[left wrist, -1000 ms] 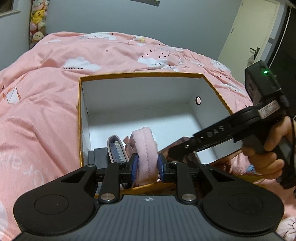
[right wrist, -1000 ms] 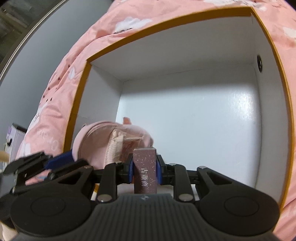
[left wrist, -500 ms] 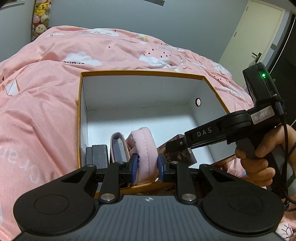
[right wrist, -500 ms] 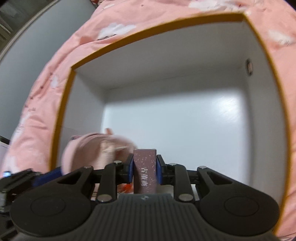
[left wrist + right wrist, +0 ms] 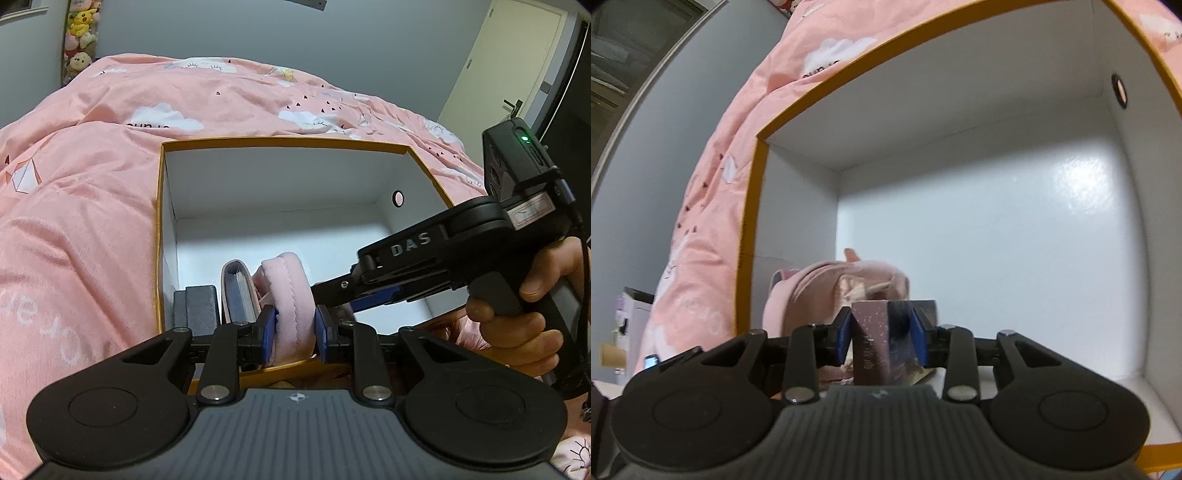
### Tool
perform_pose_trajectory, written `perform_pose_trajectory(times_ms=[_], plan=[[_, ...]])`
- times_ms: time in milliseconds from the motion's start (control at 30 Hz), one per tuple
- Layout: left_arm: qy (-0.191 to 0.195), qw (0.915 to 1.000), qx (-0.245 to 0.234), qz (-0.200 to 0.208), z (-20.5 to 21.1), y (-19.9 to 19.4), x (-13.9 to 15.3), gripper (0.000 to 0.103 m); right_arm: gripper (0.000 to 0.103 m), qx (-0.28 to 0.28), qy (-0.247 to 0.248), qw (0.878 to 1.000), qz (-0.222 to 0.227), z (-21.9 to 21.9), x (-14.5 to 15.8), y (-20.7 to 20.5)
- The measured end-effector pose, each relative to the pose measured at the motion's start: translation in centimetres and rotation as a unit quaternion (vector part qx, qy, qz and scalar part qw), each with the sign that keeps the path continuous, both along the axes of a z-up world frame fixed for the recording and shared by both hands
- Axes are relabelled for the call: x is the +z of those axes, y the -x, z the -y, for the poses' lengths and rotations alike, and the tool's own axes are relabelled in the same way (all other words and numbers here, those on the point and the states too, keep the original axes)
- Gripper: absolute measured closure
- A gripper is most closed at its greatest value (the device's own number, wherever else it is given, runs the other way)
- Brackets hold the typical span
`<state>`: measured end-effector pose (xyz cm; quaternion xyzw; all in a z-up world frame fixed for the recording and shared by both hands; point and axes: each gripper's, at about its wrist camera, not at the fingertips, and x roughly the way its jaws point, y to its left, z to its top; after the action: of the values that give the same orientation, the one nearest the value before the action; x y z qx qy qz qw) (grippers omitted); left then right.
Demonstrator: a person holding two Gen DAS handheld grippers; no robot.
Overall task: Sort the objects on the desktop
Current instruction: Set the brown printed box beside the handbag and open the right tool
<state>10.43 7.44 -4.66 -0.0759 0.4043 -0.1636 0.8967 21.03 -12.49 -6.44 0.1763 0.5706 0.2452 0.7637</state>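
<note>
Left tongs (image 5: 294, 329) clenching pink pouch (image 5: 286, 295), right tongs (image 5: 881, 339) opening off carton (image 5: 870, 341) inside box (image 5: 288, 177); carton, turned askew, risks toppling onto pouch.

My left gripper (image 5: 294, 334) hid the lower end of the pink pouch (image 5: 288, 295), the small box (image 5: 882, 343) beyond my right gripper (image 5: 881, 341) bore print too blurred to read.

Bed: covered by a pink cloud-print duvet (image 5: 229, 96)
Walls: painted grey (image 5: 332, 48)
Door: cream, seen at right (image 5: 517, 62)
Corner: plush toys (image 5: 79, 37) stacked
</note>
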Motion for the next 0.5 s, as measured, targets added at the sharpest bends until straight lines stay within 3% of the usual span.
perform_pose_trajectory(times_ms=[300,500], plan=[[0.019,0.9998,0.004,0.0,-0.7,0.1,0.1,0.077,0.055,0.084,-0.001,0.996,0.024,0.7,1.1,0.8],[0.027,0.9995,0.011,0.011,-1.2,0.7,0.8,0.077,0.052,0.085,-0.025,0.996,-0.011,0.9,-0.4,0.6]])
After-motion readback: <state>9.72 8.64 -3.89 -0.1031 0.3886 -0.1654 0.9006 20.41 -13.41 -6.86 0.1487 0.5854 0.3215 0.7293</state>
